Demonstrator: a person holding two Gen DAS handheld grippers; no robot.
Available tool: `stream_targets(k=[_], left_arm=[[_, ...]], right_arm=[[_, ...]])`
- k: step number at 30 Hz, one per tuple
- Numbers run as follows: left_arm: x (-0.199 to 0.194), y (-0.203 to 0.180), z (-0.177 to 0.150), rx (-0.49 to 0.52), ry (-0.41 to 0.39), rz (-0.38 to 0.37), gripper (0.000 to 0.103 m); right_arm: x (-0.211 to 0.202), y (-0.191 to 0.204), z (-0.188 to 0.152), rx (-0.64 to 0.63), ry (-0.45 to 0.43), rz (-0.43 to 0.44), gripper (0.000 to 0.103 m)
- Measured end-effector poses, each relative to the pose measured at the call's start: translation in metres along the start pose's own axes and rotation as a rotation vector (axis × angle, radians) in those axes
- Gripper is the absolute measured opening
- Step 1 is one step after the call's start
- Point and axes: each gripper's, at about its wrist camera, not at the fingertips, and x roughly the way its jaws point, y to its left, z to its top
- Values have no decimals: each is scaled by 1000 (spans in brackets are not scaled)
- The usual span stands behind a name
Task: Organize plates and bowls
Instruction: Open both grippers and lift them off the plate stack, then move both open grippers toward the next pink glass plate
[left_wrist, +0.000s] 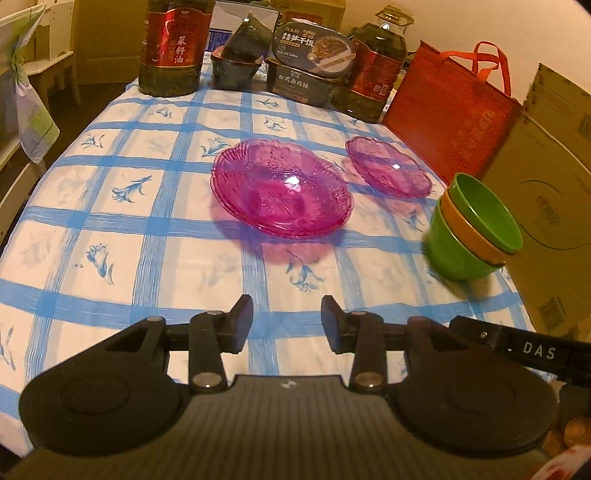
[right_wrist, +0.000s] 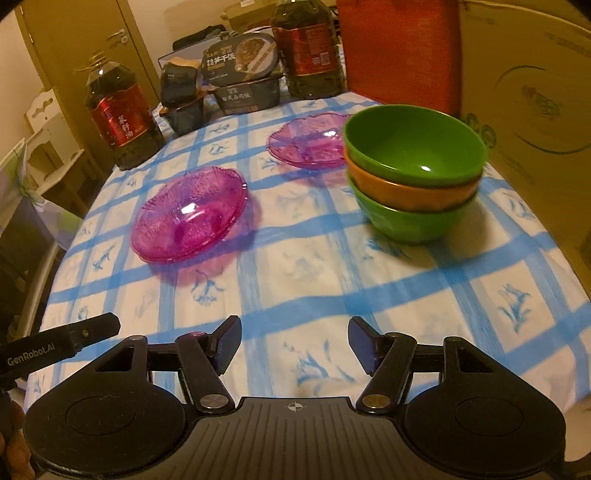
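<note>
On the table under the blue-checked white cloth, the near stack of translucent magenta scalloped plastic plates sits at the middle, and a single translucent magenta scalloped plate lies farther back, apart from it. Three nested plastic bowls, green over orange over green, stand at the right, close to the tall cardboard box.

Judging by this layout, the bowls are already gathered and one plate remains to join the stack. To do that well, a claw should take the lone plate by its raised rim on the near side, pinch the thin edge squarely, lift it clear of the cloth, carry it level, and set it centred on the stack so the scallops nest rather than ride up.

The left gripper hovers low over the near edge of the table, tilted down and forward, jaws partly apart with nothing between them. The right gripper hangs just beside it in a like pose, jaws wider and also empty.
</note>
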Motion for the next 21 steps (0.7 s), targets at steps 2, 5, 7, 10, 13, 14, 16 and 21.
stream_targets(k=[2, 5, 7, 10, 13, 14, 16, 21], left_arm=[[-4, -2, -2, -1, -2, -2, 39], [-8, -4, -4, 1, -4, -2, 39], [-10, -6, -5, 0, -3, -3, 40], [-13, -7, -7, 3, -2, -1, 40], [-16, -9, -8, 6, -4, 1, 41], [-17, -10, -8, 6, -5, 1, 41], [-18, -10, -8, 7, -6, 1, 41], [-18, -13, -8, 9, -3, -3, 41]], right_arm=[[-5, -2, -3, 4, -2, -3, 64], [-11, -4, -5, 10, -2, 0, 65], [-14, -6, -6, 12, -6, 3, 65], [-17, -6, -6, 14, -9, 9, 65], [-19, -6, -7, 15, -13, 12, 65], [-19, -6, -7, 16, -14, 14, 65], [-20, -6, -7, 16, -17, 15, 65], [-21, -8, -6, 21, -19, 17, 65]])
